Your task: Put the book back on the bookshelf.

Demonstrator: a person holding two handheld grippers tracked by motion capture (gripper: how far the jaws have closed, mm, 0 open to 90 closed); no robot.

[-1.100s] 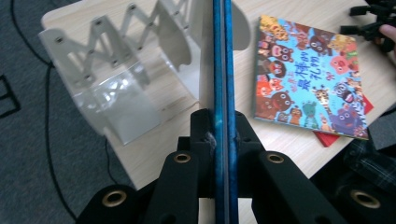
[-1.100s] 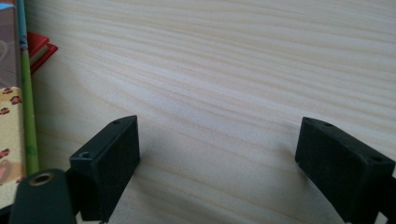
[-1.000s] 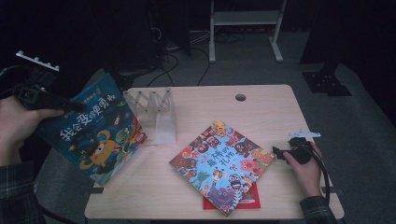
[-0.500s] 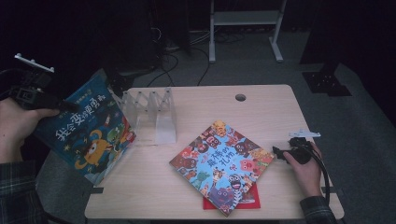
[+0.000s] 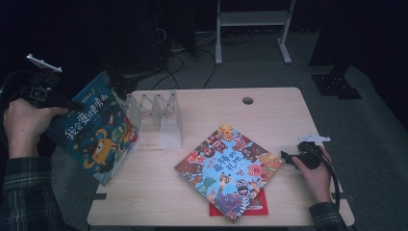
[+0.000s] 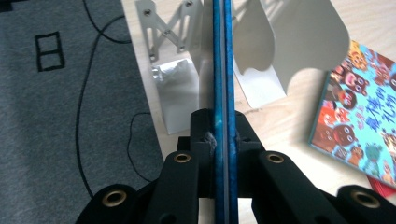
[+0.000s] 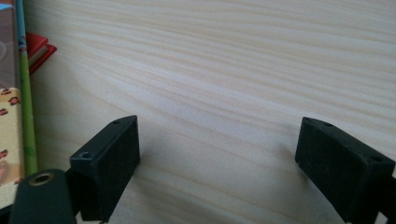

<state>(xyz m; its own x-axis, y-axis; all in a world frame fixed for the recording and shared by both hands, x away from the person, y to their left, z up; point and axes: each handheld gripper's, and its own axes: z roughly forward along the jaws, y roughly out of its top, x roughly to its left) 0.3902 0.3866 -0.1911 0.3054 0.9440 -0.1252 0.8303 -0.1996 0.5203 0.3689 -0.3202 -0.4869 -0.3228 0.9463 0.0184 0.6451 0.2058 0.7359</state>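
My left gripper (image 5: 62,103) is shut on a blue picture book (image 5: 94,130), held tilted in the air off the table's left edge. In the left gripper view the blue picture book (image 6: 223,70) runs edge-on between the jaws of the left gripper (image 6: 223,140), pointing at the white book rack (image 6: 261,51). That white book rack (image 5: 156,118) stands at the table's back left. A colourful animal book (image 5: 228,168) lies flat mid-table on a red book (image 5: 257,202). My right gripper (image 5: 287,158) rests on the table to the right of it; the right gripper (image 7: 217,154) is open over bare wood.
The wooden table (image 5: 216,101) has a round cable hole (image 5: 248,100) near its back edge. Grey carpet with black cables (image 6: 93,93) lies left of the table. A white stand's legs (image 5: 250,29) rise behind it. The animal book's edge (image 7: 25,107) sits left of the right jaws.
The left hand has carried the blue book further left and a little up, away from the table and the rack. The right gripper has stayed still.
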